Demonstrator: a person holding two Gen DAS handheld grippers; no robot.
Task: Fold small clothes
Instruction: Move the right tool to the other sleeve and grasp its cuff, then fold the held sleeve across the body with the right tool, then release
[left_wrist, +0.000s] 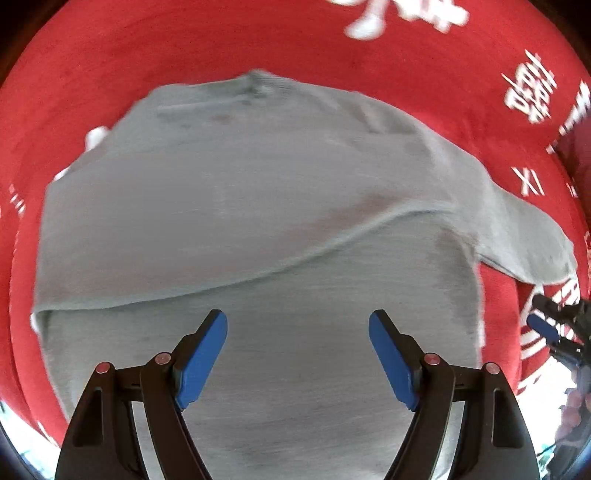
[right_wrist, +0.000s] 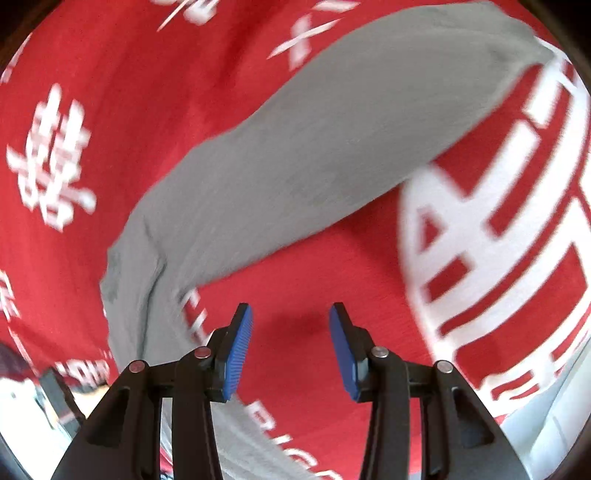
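The grey garment (left_wrist: 258, 206) lies spread on the worktop's red cloth (left_wrist: 155, 48), and what the next move seems to turn on is which hand is already over it. The left gripper (left_wrist: 298, 354) points straight down onto the garment's broad body, its blue fingers (left_wrist: 201, 362) spread wide with only flat fabric showing beneath the gap and nothing gripped. Seen from there, a fold edge runs across the garment just beyond the fingertips, rising toward the far side where a short sleeve sticks out over the red cloth. The right gripper (right_wrist: 291, 350) is off the garment: its fingers (right_wrist: 238, 354) stand partly apart over bare red cloth, holding nothing. From it the garment (right_wrist: 295, 155) lies ahead and to one side, a long grey band slanting from near the fingers up and away, with its rumpled near end just beside one finger. In the left wrist view the right gripper (left_wrist: 550, 328) shows small at the edge, beyond the sleeve tip. So I'd judge the left hand much the nearer to the body, the right nearer to the sleeve. The cloth looks a soft, plain heathered knit, lying mostly flat, lightly wrinkled; both views are blurred, so finer detail is lost.
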